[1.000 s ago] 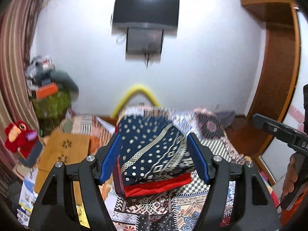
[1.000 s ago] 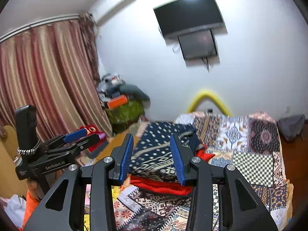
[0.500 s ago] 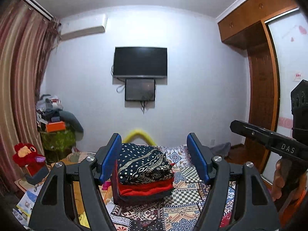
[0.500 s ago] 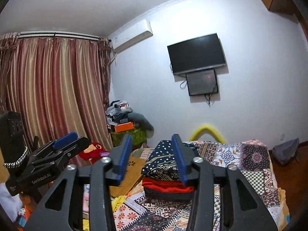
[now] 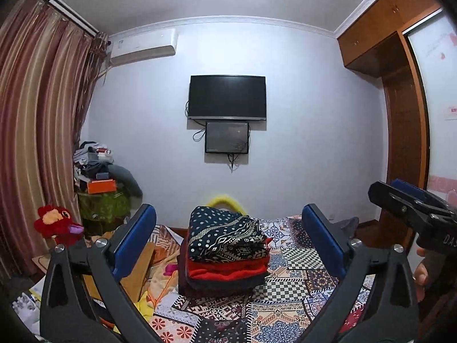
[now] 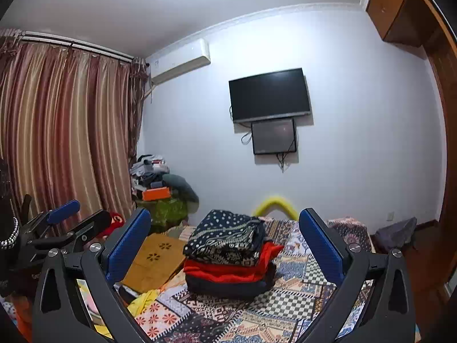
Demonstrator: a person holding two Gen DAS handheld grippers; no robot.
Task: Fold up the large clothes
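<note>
A stack of folded clothes point(image 5: 225, 254) sits on the patterned bedspread point(image 5: 294, 300): a navy dotted and patterned piece on top, a red one under it, dark ones at the bottom. It also shows in the right wrist view point(image 6: 228, 254). My left gripper point(image 5: 228, 245) is open and empty, held back from the stack. My right gripper point(image 6: 225, 245) is open and empty too, also back from the stack. The right gripper shows at the right edge of the left wrist view point(image 5: 411, 203), and the left gripper at the left of the right wrist view point(image 6: 65, 223).
A wooden board point(image 6: 154, 260) and yellow cloth point(image 6: 142, 297) lie left of the stack. A red plush toy point(image 5: 57, 225) and a cluttered pile point(image 5: 100, 188) stand by the curtains. A TV point(image 5: 227, 97) hangs on the far wall. A wooden wardrobe point(image 5: 400, 131) is at right.
Both grippers have pulled back and away from the stack, which now looks smaller and farther. The right gripper's jaws have opened wider.
</note>
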